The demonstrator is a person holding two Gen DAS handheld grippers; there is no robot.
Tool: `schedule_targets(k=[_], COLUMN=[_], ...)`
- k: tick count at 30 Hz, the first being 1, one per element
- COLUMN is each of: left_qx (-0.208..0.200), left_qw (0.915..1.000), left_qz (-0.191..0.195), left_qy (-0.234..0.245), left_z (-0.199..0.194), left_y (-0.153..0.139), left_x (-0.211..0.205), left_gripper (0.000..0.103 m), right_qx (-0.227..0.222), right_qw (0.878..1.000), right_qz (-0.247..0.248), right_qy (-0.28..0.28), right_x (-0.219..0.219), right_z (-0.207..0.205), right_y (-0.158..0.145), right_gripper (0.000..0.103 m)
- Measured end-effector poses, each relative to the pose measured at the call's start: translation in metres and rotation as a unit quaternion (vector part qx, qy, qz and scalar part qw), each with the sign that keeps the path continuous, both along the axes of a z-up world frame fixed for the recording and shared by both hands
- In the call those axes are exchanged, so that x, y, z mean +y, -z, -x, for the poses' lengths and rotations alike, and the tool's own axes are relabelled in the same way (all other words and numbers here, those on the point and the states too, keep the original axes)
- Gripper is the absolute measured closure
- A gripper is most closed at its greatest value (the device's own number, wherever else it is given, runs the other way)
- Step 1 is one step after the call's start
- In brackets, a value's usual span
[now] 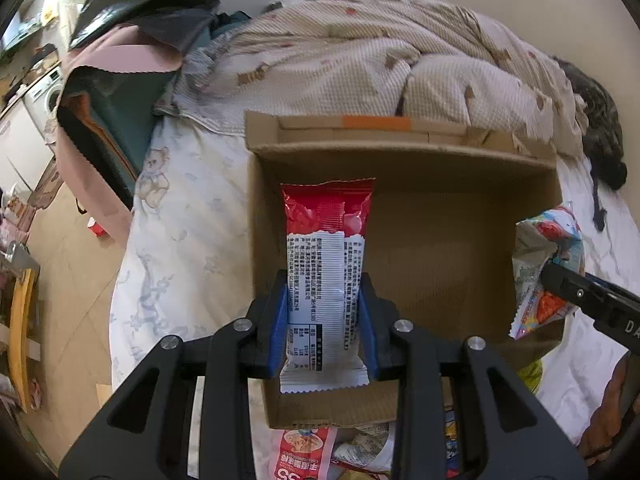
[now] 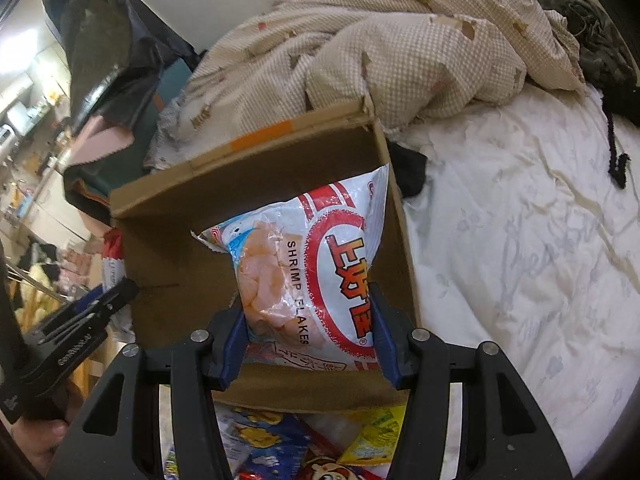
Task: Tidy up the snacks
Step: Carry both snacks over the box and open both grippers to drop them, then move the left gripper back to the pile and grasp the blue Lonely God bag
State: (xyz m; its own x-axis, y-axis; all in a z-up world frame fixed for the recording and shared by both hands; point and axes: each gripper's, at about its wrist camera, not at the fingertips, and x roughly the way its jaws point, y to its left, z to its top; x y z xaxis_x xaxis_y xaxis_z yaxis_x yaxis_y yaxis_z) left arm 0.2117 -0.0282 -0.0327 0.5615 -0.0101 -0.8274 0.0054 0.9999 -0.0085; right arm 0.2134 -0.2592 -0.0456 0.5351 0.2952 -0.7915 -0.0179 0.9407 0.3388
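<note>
The left tool (image 1: 325, 312) points forward and slightly down, its two blue-padded fingers (image 1: 280, 320) closed partway on something pinched between them. The right tool (image 2: 308, 332) is held the same way, fingers (image 2: 386, 344) clamped from either side. Each tool shows at the edge of the other's view, close alongside.

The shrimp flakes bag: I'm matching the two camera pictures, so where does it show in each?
Left wrist: shrimp flakes bag at the right edge, held by the right gripper.
Right wrist: bag at centre, between the fingers, over the cardboard box.
Shared landmark: the box's orange tape strip.
</note>
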Motion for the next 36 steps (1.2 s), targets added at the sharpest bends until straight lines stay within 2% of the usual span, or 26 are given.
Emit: schedule_targets(k=[5,10,12,14,15,17,19,20,21,22,25,31,36], left_qx=[0.005,0.000,0.001,-0.003,-0.006,-0.014,-0.019,-0.020,-0.020,-0.020,-0.017,-0.028,-0.085], left_qw=[0.9999,0.9998,0.9999,0.9999,0.9999,0.9998,0.9996,0.9995,0.9995,0.9995,0.9996,0.9993,0.9950], left_qz=[0.004,-0.005,-0.002,0.001,0.002,0.002,0.012,0.018,0.019,0.020,0.014,0.006,-0.010], left_qy=[0.013,0.019,0.015,0.011,0.012,0.015,0.017,0.018,0.017,0.017,0.020,0.025,0.052], left_z=[0.000,0.002,0.001,0.001,0.002,0.004,0.006,0.007,0.008,0.008,0.009,0.015,0.033], left_y=[0.007,0.010,0.009,0.007,0.006,0.003,0.000,-0.001,-0.002,-0.003,-0.005,-0.015,-0.031], left_x=[-0.005,-0.009,-0.008,-0.008,-0.008,-0.010,-0.009,-0.009,-0.009,-0.009,-0.009,-0.010,-0.016], left_gripper=[0.075,0.074,0.066,0.049,0.045,0.029,0.023,0.022,0.021,0.021,0.020,0.020,0.020], right_qx=[0.021,0.017,0.015,0.013,0.011,0.008,-0.009,-0.015,-0.023,-0.036,-0.070,-0.099,-0.101], right_qw=[1.000,1.000,1.000,1.000,0.999,0.999,0.999,0.999,0.999,0.998,0.997,0.995,0.995], right_qz=[-0.003,-0.011,-0.019,-0.027,-0.032,-0.039,-0.051,-0.050,-0.046,-0.044,-0.033,-0.008,-0.019], right_qy=[0.000,-0.004,-0.008,-0.009,-0.007,-0.004,-0.002,0.000,0.003,0.003,0.000,-0.001,0.005], right_x=[0.001,0.005,0.005,0.004,0.002,0.000,-0.002,-0.002,-0.002,-0.001,0.003,0.006,0.001], right_z=[-0.001,-0.002,-0.003,-0.003,-0.002,-0.001,0.001,0.002,0.003,0.005,0.009,0.015,0.020], right_y=[0.012,0.009,0.009,0.009,0.009,0.009,0.005,0.003,0.000,-0.003,-0.012,-0.024,-0.025], right_gripper=[0.047,0.045,0.044,0.043,0.042,0.036,0.029,0.024,0.009,0.000,0.000,0.000,0.000])
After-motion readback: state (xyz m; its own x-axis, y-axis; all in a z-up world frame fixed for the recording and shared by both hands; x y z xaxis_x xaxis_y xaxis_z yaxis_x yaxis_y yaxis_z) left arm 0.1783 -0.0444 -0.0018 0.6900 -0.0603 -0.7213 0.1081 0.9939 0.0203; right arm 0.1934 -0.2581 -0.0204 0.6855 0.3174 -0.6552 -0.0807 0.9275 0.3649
